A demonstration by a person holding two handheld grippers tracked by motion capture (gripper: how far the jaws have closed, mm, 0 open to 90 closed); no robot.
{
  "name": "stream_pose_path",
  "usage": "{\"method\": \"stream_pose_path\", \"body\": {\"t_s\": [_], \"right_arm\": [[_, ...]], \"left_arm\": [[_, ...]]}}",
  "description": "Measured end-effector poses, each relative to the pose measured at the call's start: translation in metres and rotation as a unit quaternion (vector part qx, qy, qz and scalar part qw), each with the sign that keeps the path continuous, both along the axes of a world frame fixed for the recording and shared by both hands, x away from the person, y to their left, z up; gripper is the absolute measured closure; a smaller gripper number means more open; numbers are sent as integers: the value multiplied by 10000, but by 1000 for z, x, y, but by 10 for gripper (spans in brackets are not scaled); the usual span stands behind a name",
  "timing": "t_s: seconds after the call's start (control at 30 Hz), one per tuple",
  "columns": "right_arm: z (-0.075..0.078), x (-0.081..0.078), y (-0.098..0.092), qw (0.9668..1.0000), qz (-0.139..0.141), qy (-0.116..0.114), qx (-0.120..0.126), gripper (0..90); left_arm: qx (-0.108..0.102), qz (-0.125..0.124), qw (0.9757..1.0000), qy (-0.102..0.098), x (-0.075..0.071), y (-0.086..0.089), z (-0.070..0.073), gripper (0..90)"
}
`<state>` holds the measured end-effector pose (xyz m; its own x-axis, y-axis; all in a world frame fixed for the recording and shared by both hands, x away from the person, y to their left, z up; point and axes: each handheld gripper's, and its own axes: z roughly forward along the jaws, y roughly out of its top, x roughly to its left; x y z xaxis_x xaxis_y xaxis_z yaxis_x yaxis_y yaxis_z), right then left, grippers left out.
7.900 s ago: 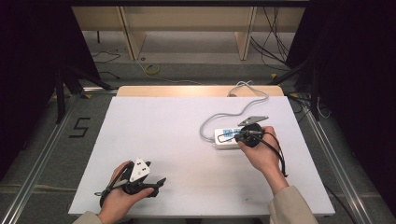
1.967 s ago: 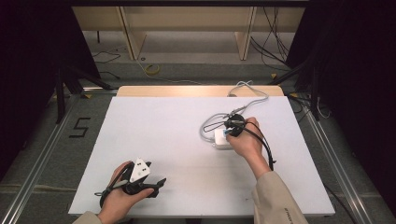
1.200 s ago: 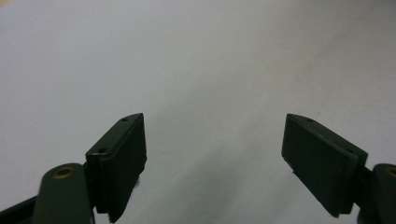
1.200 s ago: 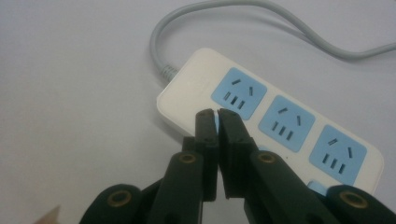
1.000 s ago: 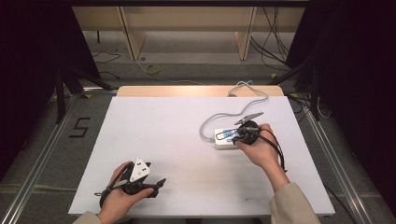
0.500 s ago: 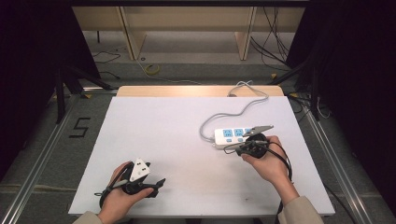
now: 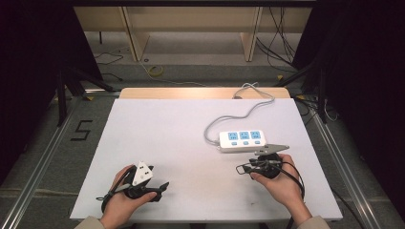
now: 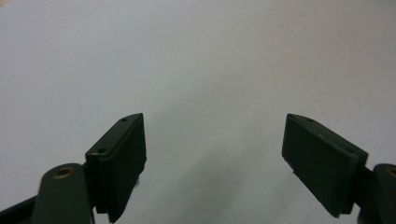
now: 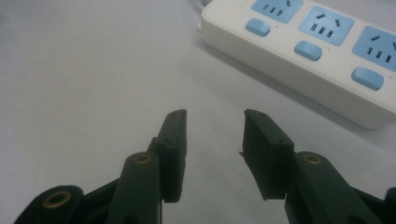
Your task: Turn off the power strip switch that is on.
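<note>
The white power strip (image 7: 241, 141) lies flat on the white table (image 7: 181, 133), sockets facing up, just ahead of and slightly to the right of the right gripper's (image 7: 244, 169) jaws. It is near them but not touching. In the right gripper view the strip (image 9: 308, 51) crosses the upper right corner while the two jaws stand partly open with a modest gap, holding nothing; the bare table shows between them. That placement suggests the strip has been set down where its face is reachable, with the gripper held back from it so the sockets and switches are unobstructed.

The left gripper (image 7: 157, 187) rests low at the near edge of the table, well apart from the strip, its jaws spread wide and empty; ahead of them in the left gripper view (image 8: 212, 158) there is only plain table surface. It seems parked out of the way, leaving the work to the right hand (image 7: 282, 183).

Counted: one power strip, with three blue sockets and three blue switch buttons, one under each socket; one grey cord (image 7: 239, 112) running from the strip's left end off the far edge of the table; two grippers.
</note>
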<state>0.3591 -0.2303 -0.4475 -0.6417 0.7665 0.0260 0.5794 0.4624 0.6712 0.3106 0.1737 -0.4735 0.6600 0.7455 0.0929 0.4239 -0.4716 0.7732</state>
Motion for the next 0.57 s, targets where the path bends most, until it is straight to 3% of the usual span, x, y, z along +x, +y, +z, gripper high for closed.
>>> {"method": "stream_pose_path", "body": {"t_s": [0.27, 0.57], "right_arm": [[-7, -16, -9, 9998, -28, -142, 170, 582], [-10, -17, -8, 9997, 6, -136, 210, 561]], "left_arm": [[-5, -13, 10000, -3, 0, -1, 0, 217], [26, -18, 10000, 69, 1, -1, -2, 211]]}}
